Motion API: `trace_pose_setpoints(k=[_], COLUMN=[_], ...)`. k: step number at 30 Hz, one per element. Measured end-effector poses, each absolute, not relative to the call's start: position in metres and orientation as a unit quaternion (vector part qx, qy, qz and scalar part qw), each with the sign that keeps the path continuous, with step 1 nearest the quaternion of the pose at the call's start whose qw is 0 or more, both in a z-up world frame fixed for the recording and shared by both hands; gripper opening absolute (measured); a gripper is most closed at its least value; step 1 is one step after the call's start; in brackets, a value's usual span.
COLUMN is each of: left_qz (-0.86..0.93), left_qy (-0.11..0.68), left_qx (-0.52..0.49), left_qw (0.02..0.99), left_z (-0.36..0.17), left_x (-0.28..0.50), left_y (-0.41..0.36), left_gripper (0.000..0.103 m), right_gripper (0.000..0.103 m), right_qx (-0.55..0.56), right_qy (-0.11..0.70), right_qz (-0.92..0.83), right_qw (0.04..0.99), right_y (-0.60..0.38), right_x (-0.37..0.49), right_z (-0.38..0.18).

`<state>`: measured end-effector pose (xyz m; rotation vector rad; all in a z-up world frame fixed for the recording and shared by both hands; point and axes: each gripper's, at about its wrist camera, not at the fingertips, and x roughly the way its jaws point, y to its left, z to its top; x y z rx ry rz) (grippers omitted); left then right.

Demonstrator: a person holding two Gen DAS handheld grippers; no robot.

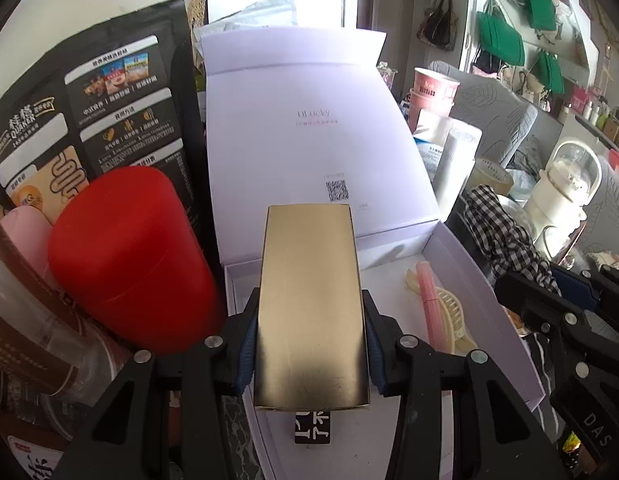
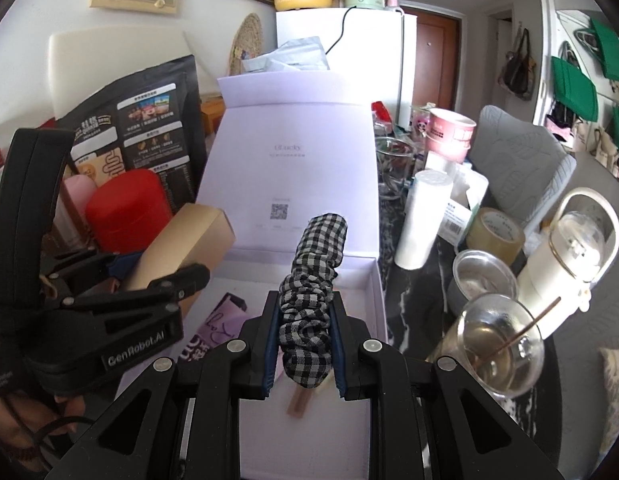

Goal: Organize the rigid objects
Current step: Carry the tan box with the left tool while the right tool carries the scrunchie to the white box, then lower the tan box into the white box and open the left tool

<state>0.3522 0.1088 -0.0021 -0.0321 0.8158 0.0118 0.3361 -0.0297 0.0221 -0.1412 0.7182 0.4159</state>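
Note:
My left gripper [image 1: 310, 300] is shut on a long gold box [image 1: 313, 304], held lengthwise above the open white gift box [image 1: 481, 280]. The box's lid [image 1: 309, 128] stands upright behind. Inside lie a pink stick [image 1: 429, 300], a cream hair clip [image 1: 453, 320] and a dark printed card [image 1: 312, 426] below the gold box. My right gripper [image 2: 304, 300] is shut on a black-and-white checked scrunchie [image 2: 313, 272], also over the white gift box [image 2: 379, 292]. In the right wrist view the left gripper [image 2: 149, 268] with the gold box [image 2: 185, 240] hangs at the left.
A red canister [image 1: 129, 260] and a black oat pouch [image 1: 109, 100] stand close on the left of the box. On the right crowd a white roll [image 2: 419, 220], a tape roll [image 2: 495, 236], a metal cup [image 2: 483, 280], a glass bowl [image 2: 497, 344] and a white bottle [image 2: 569, 256].

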Motion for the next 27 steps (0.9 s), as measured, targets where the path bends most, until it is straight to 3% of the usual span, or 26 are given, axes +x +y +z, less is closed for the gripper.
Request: trace_pose_setpoints(k=[15,27], left_qz=[0.013,0.027], left_qy=[0.455,0.452], left_qx=[-0.014,-0.001], left_qw=[0.89,0.891], left_z=[-0.045,-0.052], left_x=[0.373,0.376], left_y=[0.107,0.104], left_gripper=[0.044,0.045], right_gripper=[0.022,0.022], right_qx=[-0.077,-0.081], right_qy=[0.39,0.415], right_qz=[0.199,0.204], right_qw=[0.896,0.883], right_y=[-0.03,-0.028], right_x=[0.367,0.377], right_z=[-0.008,-0.024])
